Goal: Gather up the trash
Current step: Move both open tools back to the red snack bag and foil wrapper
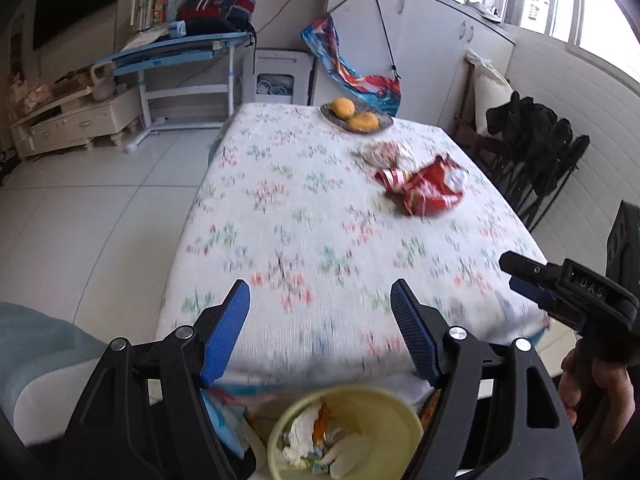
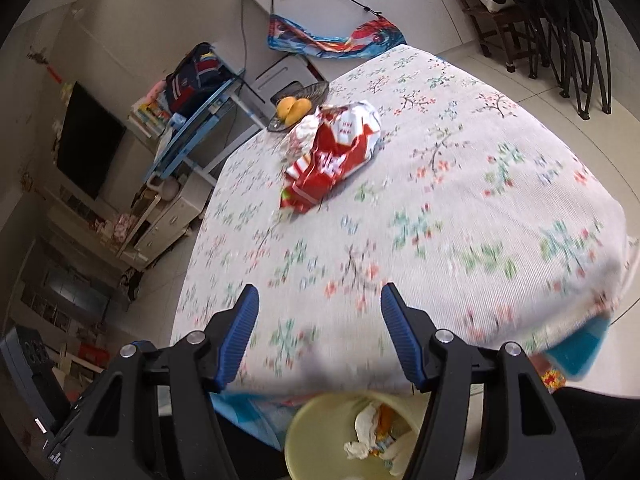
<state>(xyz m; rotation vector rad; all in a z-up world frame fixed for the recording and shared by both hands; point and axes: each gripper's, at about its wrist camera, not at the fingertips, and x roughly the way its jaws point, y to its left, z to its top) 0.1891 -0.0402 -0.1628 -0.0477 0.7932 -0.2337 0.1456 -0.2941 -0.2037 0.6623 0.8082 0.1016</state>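
Well beyond both jaws, crumpled red-and-white foil snack wrapper (image 2: 332, 156) on floral-clothed table (image 2: 460, 208). Left gripper (image 1: 320, 332) and right gripper (image 2: 316, 334): jaws apart, empty. Just beneath them, pale yellow plastic bin (image 1: 380, 404) holding crumpled paper.

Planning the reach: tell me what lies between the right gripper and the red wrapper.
Only bare flowered tablecloth lies between the right gripper, jaws open and empty, and the red wrapper; the right wrist view shows it.

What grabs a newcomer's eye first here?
The crumpled red wrapper in the middle of the floral tablecloth, just in front of the fruit plate. Then the yellow bin with trash in it, below the table's near edge, between both open grippers.
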